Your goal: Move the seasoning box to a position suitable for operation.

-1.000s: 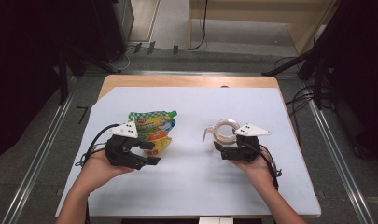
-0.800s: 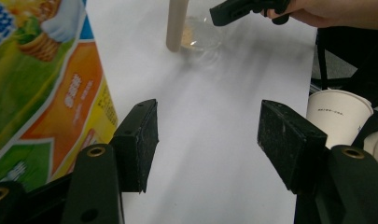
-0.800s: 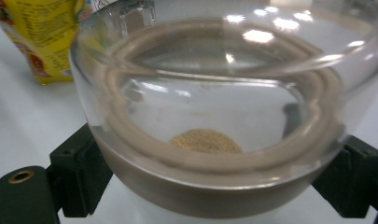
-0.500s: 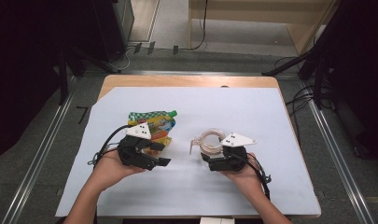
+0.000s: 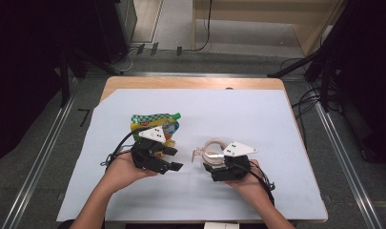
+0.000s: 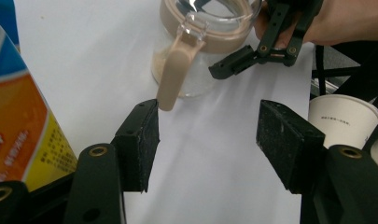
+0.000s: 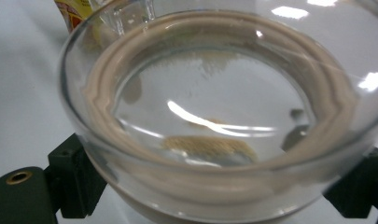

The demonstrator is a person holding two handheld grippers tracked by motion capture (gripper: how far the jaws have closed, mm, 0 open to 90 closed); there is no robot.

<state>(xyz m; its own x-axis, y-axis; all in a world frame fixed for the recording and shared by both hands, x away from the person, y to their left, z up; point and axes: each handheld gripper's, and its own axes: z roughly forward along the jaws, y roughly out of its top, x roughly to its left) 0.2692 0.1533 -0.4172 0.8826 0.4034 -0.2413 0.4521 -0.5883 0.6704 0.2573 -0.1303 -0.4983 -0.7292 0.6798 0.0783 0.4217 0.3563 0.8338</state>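
White-covered tabletop (image 5: 276, 124) | glass jar (image 5: 214, 149) near its middle, clamped across the body in my right tool (image 5: 210, 167) | left tool (image 6: 207, 133) wide, empty, beside the beige clasp (image 6: 173, 70) | glass: rigid, slick, breakable; grip low around the body.

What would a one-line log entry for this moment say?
left gripper: open, empty, beside pitcher handle | right gripper: jaws around glass pitcher | snack bag: on table

Snack pouch (image 5: 155, 123) lies left of glass jug (image 5: 213, 147) on the table sheet (image 5: 257, 119); both near front.
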